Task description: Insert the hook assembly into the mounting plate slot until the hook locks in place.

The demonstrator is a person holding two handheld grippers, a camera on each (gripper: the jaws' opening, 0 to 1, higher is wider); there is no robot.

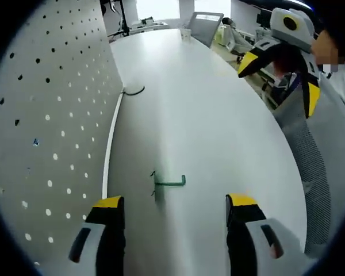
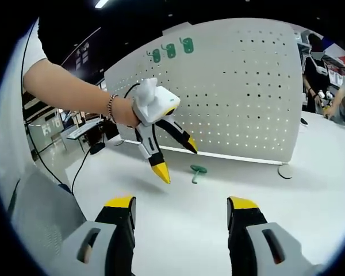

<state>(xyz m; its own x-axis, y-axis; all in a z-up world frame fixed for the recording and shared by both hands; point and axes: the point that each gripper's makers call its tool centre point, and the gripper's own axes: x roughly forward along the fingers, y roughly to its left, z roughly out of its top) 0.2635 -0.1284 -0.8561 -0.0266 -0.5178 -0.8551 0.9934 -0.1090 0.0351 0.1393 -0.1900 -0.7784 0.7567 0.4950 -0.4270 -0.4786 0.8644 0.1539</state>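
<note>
Both tongs, left (image 1: 175, 210) and right (image 2: 180, 210), hang wide open and empty above the white bench (image 1: 218, 132); the green hook (image 1: 169, 183) lies ungrasped beside the pegboard (image 1: 52, 115), awaiting pickup.

left white-and-grey claw with yellow-tipped black jaws (image 2: 173, 158) held up mid-air on a bare forearm, beaded bracelet at the wrist, jaws spread wide, right claw, same build (image 1: 283, 73), also raised, jaws apart, both gripping nothing
</note>
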